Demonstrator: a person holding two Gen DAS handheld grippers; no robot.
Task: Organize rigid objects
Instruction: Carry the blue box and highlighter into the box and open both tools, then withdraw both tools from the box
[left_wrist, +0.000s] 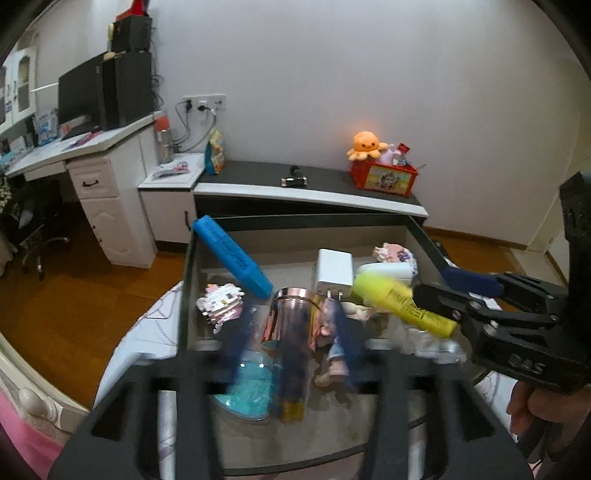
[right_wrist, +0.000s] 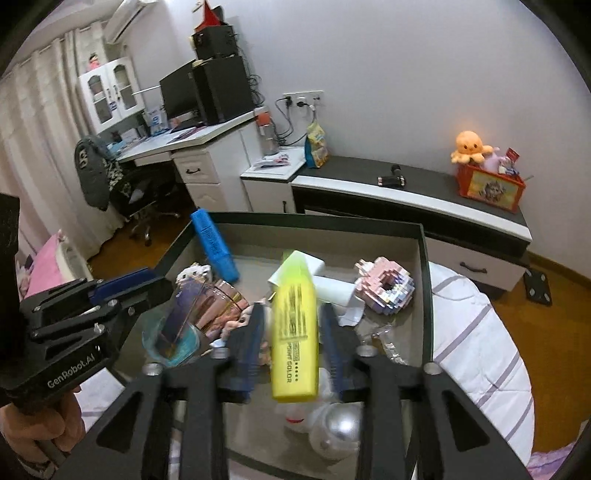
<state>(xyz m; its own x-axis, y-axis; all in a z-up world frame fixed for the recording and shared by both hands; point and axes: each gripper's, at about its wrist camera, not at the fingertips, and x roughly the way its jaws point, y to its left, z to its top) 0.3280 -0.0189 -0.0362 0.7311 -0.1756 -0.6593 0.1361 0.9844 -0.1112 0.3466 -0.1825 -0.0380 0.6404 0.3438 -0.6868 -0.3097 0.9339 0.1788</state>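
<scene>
Right gripper (right_wrist: 293, 343) tilts down over the open box (right_wrist: 424, 258), its blue fingers (right_wrist: 334, 343) standing apart on either side of the yellow highlighter (right_wrist: 295, 332); blur hides whether the pads press on it. Left gripper (left_wrist: 291, 343) also slopes down above the box, jaws parted around a shiny pink cup (left_wrist: 286, 332), contact unclear. A blue marker (left_wrist: 232, 254) leans on the box's left wall. A hand (right_wrist: 40, 428) grasps the left handle
</scene>
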